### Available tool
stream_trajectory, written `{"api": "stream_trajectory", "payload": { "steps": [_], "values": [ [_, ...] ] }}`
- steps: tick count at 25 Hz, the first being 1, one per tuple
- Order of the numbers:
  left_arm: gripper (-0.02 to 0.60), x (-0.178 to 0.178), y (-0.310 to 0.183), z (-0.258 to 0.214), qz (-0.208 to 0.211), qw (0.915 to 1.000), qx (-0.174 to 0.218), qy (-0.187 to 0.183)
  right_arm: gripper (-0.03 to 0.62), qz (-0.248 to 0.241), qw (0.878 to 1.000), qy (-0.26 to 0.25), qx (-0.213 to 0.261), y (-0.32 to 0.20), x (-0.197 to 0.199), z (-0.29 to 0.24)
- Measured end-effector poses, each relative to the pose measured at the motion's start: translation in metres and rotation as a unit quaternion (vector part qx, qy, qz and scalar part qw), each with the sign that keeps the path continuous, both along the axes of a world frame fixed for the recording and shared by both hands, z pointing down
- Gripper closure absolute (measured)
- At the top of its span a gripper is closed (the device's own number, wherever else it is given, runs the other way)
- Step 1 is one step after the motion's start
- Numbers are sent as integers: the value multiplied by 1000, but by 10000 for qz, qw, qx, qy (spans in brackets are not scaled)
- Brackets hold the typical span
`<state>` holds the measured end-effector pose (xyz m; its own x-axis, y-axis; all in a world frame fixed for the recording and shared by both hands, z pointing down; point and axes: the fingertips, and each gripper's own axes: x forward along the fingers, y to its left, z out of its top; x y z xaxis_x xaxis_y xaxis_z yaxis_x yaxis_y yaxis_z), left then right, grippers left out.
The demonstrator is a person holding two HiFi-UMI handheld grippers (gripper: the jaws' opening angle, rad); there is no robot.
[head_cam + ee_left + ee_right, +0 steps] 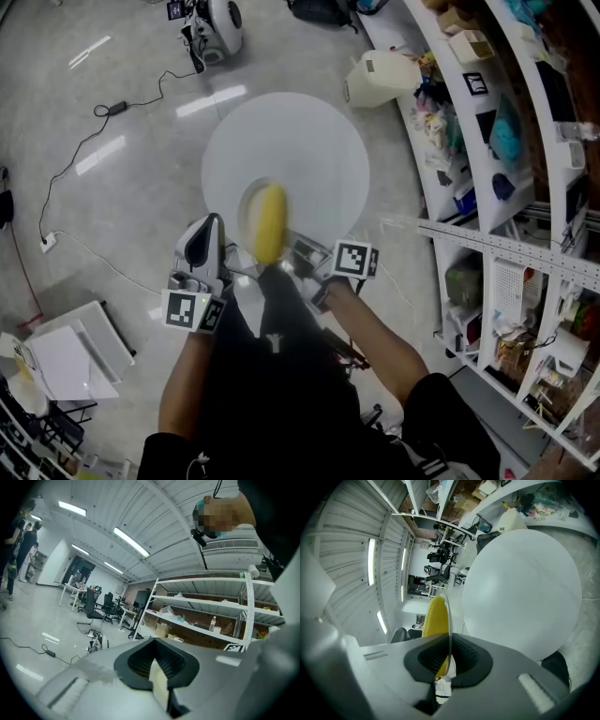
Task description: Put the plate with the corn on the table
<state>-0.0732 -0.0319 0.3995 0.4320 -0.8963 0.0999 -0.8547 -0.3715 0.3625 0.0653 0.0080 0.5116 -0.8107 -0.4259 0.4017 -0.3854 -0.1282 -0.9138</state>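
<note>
A yellow corn cob (269, 222) lies on a clear glass plate (249, 202) held over the near edge of the round white table (291, 141). My right gripper (302, 253) is shut on the plate's near rim. In the right gripper view the plate (449, 616) shows edge-on between the jaws, the corn (435, 618) to its left and the table (520, 592) beyond. My left gripper (203, 232) hovers left of the plate, apart from it, its jaws together and holding nothing. The left gripper (157, 670) faces the room.
Curved white shelves (502, 178) full of goods run along the right. A white jug (380, 77) stands on the floor by the table's far right. A cable (89, 141) crosses the floor at left, white boxes (70, 352) lie lower left. People (21, 541) stand far off.
</note>
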Motion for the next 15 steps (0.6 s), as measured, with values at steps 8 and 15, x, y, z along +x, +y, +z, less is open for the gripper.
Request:
{"api": "stream_trajectory", "payload": {
  "steps": [8,15],
  "values": [
    [580,1,-5,29,17,9998,-192,105,571,-39,10000,9,-82,-4,-2,33],
    [580,-6,-11,57,4,9996,-241,119,571,-84,10000,-1,-29,-11,-7,60]
  ]
}}
